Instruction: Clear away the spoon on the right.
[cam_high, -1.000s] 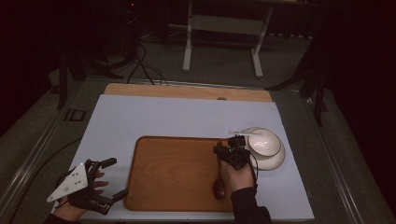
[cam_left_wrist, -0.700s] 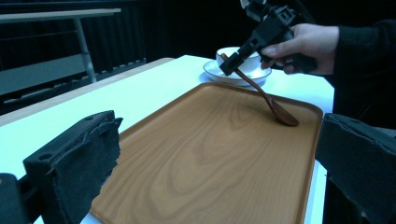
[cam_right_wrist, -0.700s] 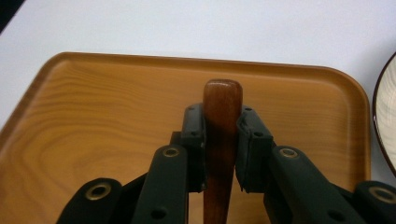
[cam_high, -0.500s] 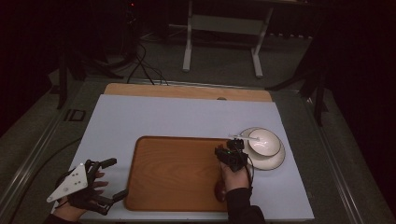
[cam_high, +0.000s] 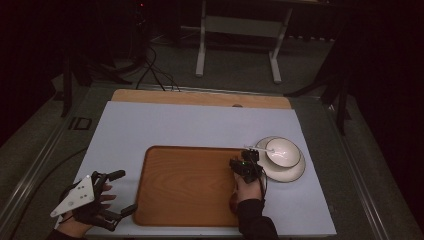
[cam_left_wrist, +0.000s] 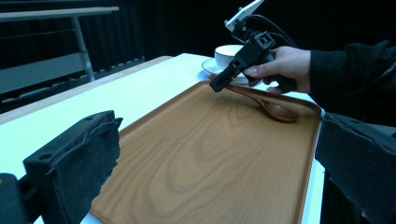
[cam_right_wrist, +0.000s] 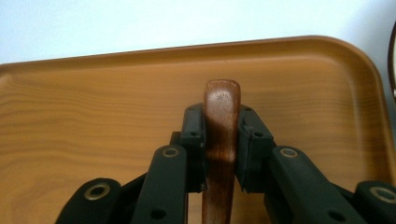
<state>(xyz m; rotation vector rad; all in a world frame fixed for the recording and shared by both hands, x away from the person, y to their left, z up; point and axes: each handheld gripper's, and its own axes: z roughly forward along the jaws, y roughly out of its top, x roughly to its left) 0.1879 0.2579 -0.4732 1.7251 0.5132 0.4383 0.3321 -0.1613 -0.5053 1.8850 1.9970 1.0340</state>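
Fingers (cam_right_wrist: 194, 135) of the right gripper (cam_right_wrist: 220, 140) are pressed against both sides of the wooden spoon (cam_right_wrist: 221, 140), near the end of its handle, so the spoon is firmly held. Seen from the left gripper view, the spoon's bowl (cam_left_wrist: 279, 112) is low over the near right part of the wooden tray (cam_left_wrist: 205, 154), touching it or just above it; which cannot be told. The step in hand is judged to be the carrying of the spoon, either set down on the tray or lifted from it. Steady height and a level handle would be called for next. The left gripper (cam_high: 102, 202) is held wide apart and idle at the desk's (cam_high: 165, 127) near left corner. Beyond the tray, a white bowl (cam_high: 283, 152) is seen on a plate (cam_high: 292, 174).
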